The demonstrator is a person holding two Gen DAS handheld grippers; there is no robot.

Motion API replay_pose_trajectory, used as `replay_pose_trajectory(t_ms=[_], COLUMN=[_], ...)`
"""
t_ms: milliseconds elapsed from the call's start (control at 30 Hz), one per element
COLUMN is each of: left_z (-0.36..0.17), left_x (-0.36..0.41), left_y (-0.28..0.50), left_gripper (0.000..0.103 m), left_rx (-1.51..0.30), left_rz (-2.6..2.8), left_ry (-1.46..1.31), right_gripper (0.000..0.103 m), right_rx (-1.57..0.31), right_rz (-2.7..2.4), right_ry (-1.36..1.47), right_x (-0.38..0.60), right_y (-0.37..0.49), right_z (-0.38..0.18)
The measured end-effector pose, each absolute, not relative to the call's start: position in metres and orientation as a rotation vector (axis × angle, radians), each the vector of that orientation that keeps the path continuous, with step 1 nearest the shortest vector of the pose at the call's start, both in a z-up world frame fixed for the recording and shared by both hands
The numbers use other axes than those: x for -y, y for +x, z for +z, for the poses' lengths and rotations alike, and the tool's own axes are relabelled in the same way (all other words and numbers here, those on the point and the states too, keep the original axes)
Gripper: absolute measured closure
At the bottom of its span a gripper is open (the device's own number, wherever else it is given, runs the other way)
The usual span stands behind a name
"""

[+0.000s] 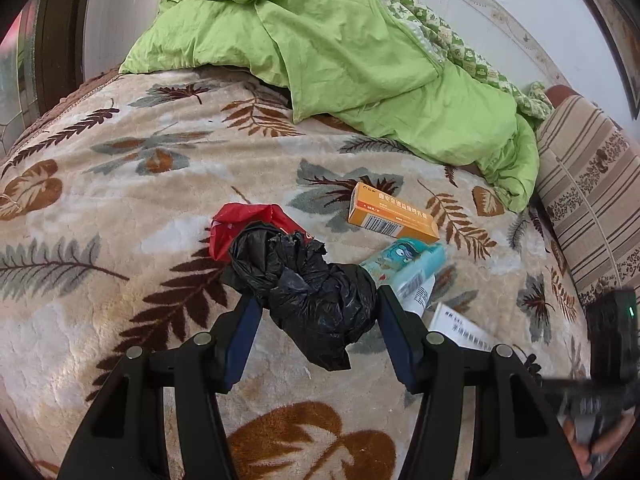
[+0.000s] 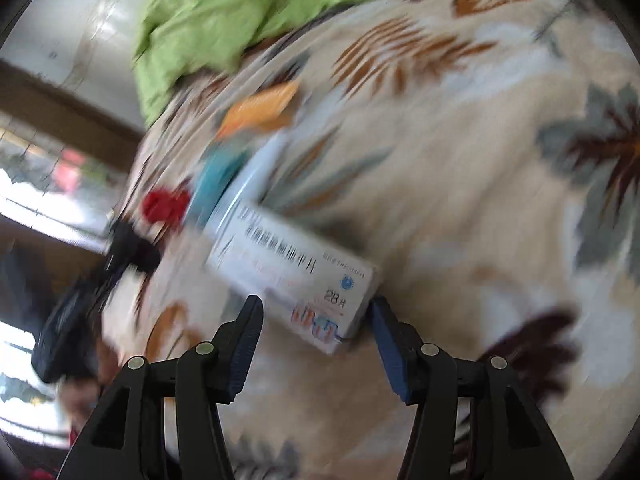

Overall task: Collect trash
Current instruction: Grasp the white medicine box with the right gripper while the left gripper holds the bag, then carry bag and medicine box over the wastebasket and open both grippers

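On a leaf-patterned blanket lie a crumpled black plastic bag (image 1: 308,284), a red wrapper (image 1: 244,226), an orange box (image 1: 390,212), a teal packet (image 1: 404,262) and a white medicine box (image 1: 460,326). My left gripper (image 1: 316,312) is open, its fingers on either side of the black bag. In the right wrist view, which is blurred, my right gripper (image 2: 316,316) is open with the near end of the white box (image 2: 296,276) between its fingers. The teal packet (image 2: 212,184), orange box (image 2: 260,110) and red wrapper (image 2: 164,204) lie beyond.
A rumpled green quilt (image 1: 340,56) covers the far part of the bed. A striped cushion (image 1: 592,196) lies at the right edge. The right gripper's body (image 1: 612,332) shows at the lower right of the left wrist view. A window and wall stand beyond the bed (image 2: 48,184).
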State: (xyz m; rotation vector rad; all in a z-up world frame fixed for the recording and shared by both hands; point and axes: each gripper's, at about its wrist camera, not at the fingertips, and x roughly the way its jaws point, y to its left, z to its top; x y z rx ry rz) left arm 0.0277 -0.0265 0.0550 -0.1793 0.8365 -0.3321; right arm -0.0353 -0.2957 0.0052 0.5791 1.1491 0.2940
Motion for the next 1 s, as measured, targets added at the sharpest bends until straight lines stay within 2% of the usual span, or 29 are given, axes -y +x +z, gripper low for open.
replay_pose_trajectory(t_ms=[67, 167, 233, 400, 567, 600, 633, 733, 900, 1000], left_z=[0.055, 0.055, 0.054, 0.057, 0.058, 0.059, 0.060, 0.064, 0.072, 0.076], left_x=[0.025, 0.025, 0.025, 0.026, 0.026, 0.026, 0.026, 0.028, 0.032, 0.032], left_y=[0.028, 0.028, 0.028, 0.026, 0.024, 0.023, 0.022, 0.017, -0.001, -0.012], left_gripper=[0.046, 0.046, 0.046, 0.046, 0.046, 0.046, 0.046, 0.046, 0.046, 0.046], left_rx=[-0.836, -0.833, -0.834, -0.826, -0.820, -0.816, -0.811, -0.796, -0.759, -0.750], left_rz=[-0.331, -0.327, -0.332, -0.344, -0.344, -0.344, -0.343, -0.349, -0.364, -0.377], left_ry=[-0.183, -0.176, -0.173, -0.166, -0.165, -0.162, -0.160, -0.151, -0.117, -0.102], right_gripper=[0.044, 0.043, 0.036, 0.036, 0.036, 0.041, 0.052, 0.074, 0.089, 0.089], right_rx=[-1.175, -1.100, -1.048, -1.023, -1.071, -1.069, -1.066, -1.057, -0.980, -0.925], right_rz=[0.368, 0.324, 0.299, 0.263, 0.291, 0.281, 0.270, 0.257, 0.178, 0.107], right_ry=[0.499, 0.321, 0.214, 0.003, -0.034, -0.031, -0.041, -0.053, 0.040, 0.126], right_x=[0.273, 0.261, 0.255, 0.227, 0.217, 0.216, 0.214, 0.207, 0.204, 0.202], right_y=[-0.047, -0.049, -0.042, -0.017, -0.007, -0.010, -0.013, -0.028, -0.054, -0.073], right_z=[0.013, 0.036, 0.046, 0.033, 0.013, 0.012, 0.013, 0.017, 0.038, 0.053])
